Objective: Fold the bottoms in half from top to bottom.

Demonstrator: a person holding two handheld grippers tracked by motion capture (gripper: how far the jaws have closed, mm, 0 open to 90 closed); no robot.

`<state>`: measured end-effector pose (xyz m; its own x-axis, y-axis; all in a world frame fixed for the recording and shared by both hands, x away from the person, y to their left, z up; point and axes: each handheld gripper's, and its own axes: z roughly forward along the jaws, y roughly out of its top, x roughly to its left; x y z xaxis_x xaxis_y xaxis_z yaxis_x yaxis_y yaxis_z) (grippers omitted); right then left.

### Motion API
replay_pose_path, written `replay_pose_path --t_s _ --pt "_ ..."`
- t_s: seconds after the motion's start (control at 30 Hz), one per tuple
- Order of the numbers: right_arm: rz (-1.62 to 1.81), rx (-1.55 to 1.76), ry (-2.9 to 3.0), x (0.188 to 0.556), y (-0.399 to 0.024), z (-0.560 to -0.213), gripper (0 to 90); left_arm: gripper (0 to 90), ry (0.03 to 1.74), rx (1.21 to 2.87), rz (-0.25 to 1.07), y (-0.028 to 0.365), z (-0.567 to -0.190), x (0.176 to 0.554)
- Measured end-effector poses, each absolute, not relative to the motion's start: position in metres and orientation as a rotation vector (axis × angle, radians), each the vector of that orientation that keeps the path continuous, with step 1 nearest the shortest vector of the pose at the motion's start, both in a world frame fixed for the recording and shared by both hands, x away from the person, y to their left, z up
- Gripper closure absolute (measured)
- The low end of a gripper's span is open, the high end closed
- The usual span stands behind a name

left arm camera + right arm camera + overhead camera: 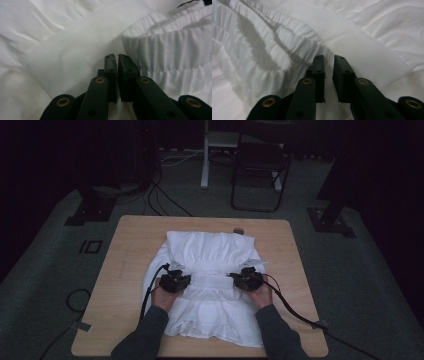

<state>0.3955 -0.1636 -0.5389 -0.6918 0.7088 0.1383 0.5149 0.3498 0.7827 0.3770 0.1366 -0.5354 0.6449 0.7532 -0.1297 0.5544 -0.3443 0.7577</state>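
A white gathered garment (210, 250) lies spread on the wooden table (131, 245). Both hands rest on its elastic middle band. My left gripper (176, 281) sits at the band's left end, my right gripper (246, 279) at its right end. In the left gripper view the left gripper (115, 56) has its jaws almost touching, with a soft fold of cloth (75, 55) at the tips and the ruched band (170, 50) to the right. I cannot tell if cloth is pinched. In the right gripper view the right gripper (329, 57) stands narrowly open over the cloth beside the ruched band (262, 50).
A small round object (238, 230) lies at the table's far edge, just behind the garment. A black chair (260, 170) and cables (160, 195) are on the dark floor beyond. Bare table shows to the left and right of the garment.
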Motion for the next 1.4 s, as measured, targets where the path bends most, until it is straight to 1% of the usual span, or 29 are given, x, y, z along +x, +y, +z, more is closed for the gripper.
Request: replay_pose_path --t_s 0.23,0.33,0.6,0.73,0.93,1.03,1.13,1.23,1.3,1.4 --pt "1.359 0.969 2.415 0.366 -0.172 -0.530 73.3 80.9 0.812 2.064 0.270 0.138 -0.537 0.342" --pt "1.368 0.945 2.381 0.358 -0.179 -0.525 72.1 79.5 0.760 2.050 0.259 0.141 -0.535 0.336" --pt "1.347 1.077 2.247 0.371 -0.185 -0.519 69.1 78.7 0.706 2.104 0.208 0.135 -0.541 0.329" --pt "1.366 1.085 2.296 0.374 -0.177 -0.522 69.0 76.3 0.719 2.107 0.218 0.137 -0.543 0.329" --pt "1.375 1.001 2.391 0.359 -0.163 -0.527 69.5 67.8 0.764 2.081 0.267 0.136 -0.540 0.332" --pt "1.340 0.966 2.439 0.350 -0.159 -0.532 69.4 65.8 0.779 2.081 0.262 0.134 -0.540 0.335" --pt "1.290 0.960 2.493 0.343 -0.155 -0.541 69.6 65.0 0.762 2.130 0.233 0.129 -0.543 0.334" --pt "1.253 0.946 2.546 0.341 -0.154 -0.546 69.2 62.3 0.760 2.118 0.273 0.130 -0.538 0.336" --pt "1.265 0.941 2.522 0.343 -0.156 -0.543 66.5 60.4 0.784 2.085 0.318 0.133 -0.530 0.342" --pt "1.276 0.944 2.425 0.355 -0.159 -0.531 59.2 58.1 0.820 2.048 0.384 0.136 -0.517 0.359"
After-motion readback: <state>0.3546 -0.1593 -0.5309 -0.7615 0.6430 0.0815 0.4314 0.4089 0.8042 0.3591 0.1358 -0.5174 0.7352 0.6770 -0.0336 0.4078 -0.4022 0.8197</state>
